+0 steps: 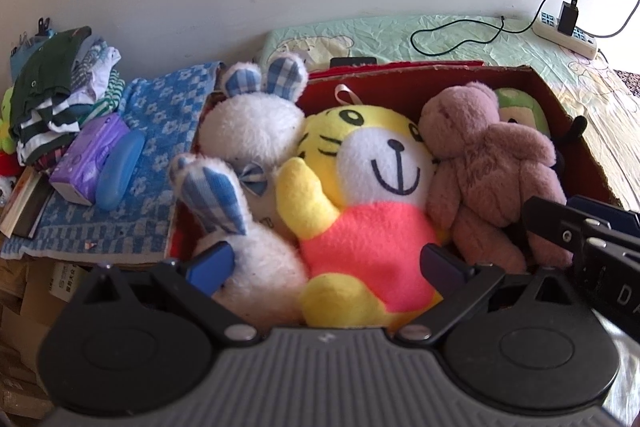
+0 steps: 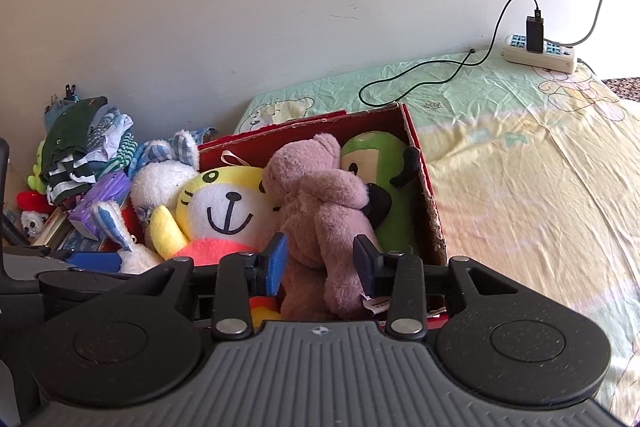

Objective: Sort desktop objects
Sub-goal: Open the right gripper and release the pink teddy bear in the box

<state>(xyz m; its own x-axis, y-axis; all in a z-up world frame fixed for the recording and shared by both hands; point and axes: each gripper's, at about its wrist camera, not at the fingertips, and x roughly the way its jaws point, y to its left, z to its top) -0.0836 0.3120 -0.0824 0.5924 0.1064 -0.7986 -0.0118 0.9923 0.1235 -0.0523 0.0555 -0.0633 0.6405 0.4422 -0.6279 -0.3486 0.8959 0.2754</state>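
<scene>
Mauve plush bear [image 2: 316, 203] in red box [image 2: 428, 187], legs between parted right gripper [image 2: 322, 263] fingers.

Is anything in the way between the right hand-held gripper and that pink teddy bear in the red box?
Nothing visible. The right hand-held gripper already has its open jaws on either side of the pink teddy bear, whose lower body lies between them. The bear lies in the red box, wedged between the yellow tiger toy and a green plush.
</scene>
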